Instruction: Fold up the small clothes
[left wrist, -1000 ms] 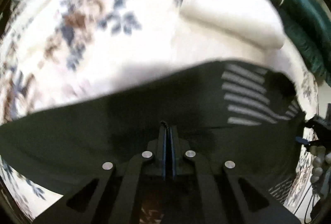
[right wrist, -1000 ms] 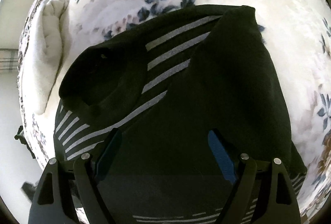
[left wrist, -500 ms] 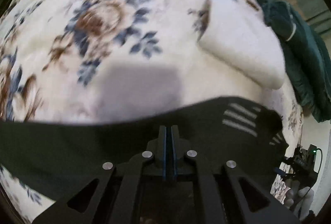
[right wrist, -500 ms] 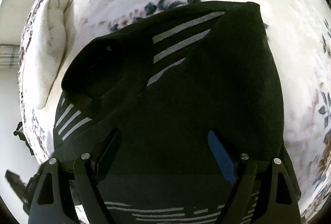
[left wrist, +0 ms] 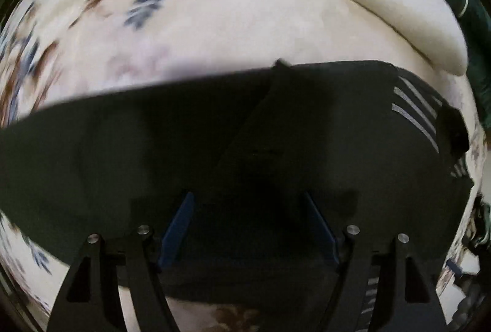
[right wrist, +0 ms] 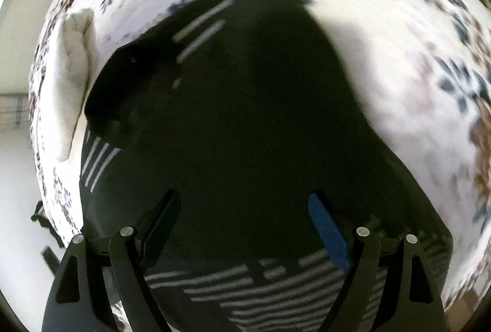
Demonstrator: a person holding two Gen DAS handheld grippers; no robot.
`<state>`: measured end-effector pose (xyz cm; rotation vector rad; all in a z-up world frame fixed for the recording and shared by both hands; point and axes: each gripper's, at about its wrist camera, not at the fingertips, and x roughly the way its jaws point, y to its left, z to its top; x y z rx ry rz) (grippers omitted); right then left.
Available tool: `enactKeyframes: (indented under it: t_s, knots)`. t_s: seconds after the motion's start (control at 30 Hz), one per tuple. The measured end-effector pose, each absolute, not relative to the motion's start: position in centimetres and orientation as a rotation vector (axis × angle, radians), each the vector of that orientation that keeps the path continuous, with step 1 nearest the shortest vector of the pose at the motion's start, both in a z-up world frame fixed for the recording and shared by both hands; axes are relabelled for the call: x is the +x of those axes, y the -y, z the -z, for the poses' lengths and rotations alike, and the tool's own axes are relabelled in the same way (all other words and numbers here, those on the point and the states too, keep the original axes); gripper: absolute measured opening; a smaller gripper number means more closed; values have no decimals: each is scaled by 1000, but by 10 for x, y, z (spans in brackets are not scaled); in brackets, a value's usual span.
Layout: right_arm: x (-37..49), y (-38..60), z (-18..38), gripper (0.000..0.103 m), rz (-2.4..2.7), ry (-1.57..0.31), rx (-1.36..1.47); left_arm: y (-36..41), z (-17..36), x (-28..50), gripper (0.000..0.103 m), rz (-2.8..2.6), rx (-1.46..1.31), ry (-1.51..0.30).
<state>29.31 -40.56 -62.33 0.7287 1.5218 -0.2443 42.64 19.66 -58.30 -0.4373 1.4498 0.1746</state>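
Note:
A black garment [left wrist: 190, 129] with grey-white stripes lies flat on a cream floral blanket [left wrist: 190, 22]. In the left wrist view one panel is folded over it, with a slanted edge running up the middle. My left gripper [left wrist: 248, 227] hangs just above the cloth; its jaws are opening and nothing is pinched between the blue pads [left wrist: 178, 227]. The right wrist view shows the same garment [right wrist: 245, 123], striped at its near hem and left side. Above that near part my right gripper [right wrist: 245, 227] stands open, gripping nothing.
A folded cream cloth [left wrist: 399, 13] lies beyond the garment, at the upper right; it shows again as the cream cloth [right wrist: 69, 77] at the left. A dark green garment [left wrist: 460, 16] sits behind it. The bed's edge [right wrist: 40, 178] and pale floor are at the left.
My left gripper, shut on the black cloth before, has sunk and let go, its jaws now apart. The folded panel lies flat. My right gripper has shifted over the garment, still open.

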Motion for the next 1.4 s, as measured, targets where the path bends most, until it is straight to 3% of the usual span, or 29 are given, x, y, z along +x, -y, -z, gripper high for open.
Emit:
enactKeyframes:
  t_s: [0.2,0.23,0.27,0.3,0.33,0.4,0.47,0.53,0.77,0.97,1.0,1.07,1.1,1.13,1.17,1.2,1.27,1.33,1.4]
  knots:
    - [250,412,615,87,288,-1520,739,-209,575,421,70,-129,-673,-1361]
    - [244,410,616,87,290,-1524,738,-206,577,425,65,-125,-665,-1352]
    - [240,408,619,87,292,-1533,745,-203,580,430,31,-117,-650,-1340]
    - [237,408,623,87,300,-1547,760,-199,582,435,12,-112,-631,-1351]
    - [232,408,629,87,320,-1563,790,-195,582,436,3,-106,-622,-1355]
    - [223,410,641,86,351,-1568,908,-191,575,435,3,-103,-604,-1317]
    - [215,418,651,62,409,-1521,1001,-190,564,431,3,-99,-594,-1280]
    - [211,428,657,4,462,-1463,1037,-192,557,425,3,-94,-606,-1251]
    - [222,458,633,4,554,-1317,881,-188,557,402,3,-58,-629,-1275]
    - [234,462,646,4,531,-1413,814,-191,580,392,6,-63,-714,-1331]
    - [234,460,650,8,525,-1445,812,-195,578,391,8,-66,-731,-1333]
    - [233,458,651,22,512,-1484,803,-205,566,385,23,-94,-724,-1320]
    - [232,455,649,45,510,-1496,783,-214,556,378,28,-102,-726,-1285]
    - [232,450,646,63,515,-1508,751,-222,548,371,44,-114,-727,-1264]
    - [230,442,640,66,505,-1507,711,-234,539,361,59,-135,-732,-1239]
    - [230,436,636,68,495,-1505,683,-243,535,352,63,-142,-747,-1220]
    - [230,415,626,70,482,-1519,576,-270,525,326,64,-177,-805,-1167]
    - [231,390,620,80,447,-1525,501,-304,526,294,64,-224,-891,-1135]
    - [234,359,618,80,396,-1537,449,-342,534,261,64,-306,-983,-1101]
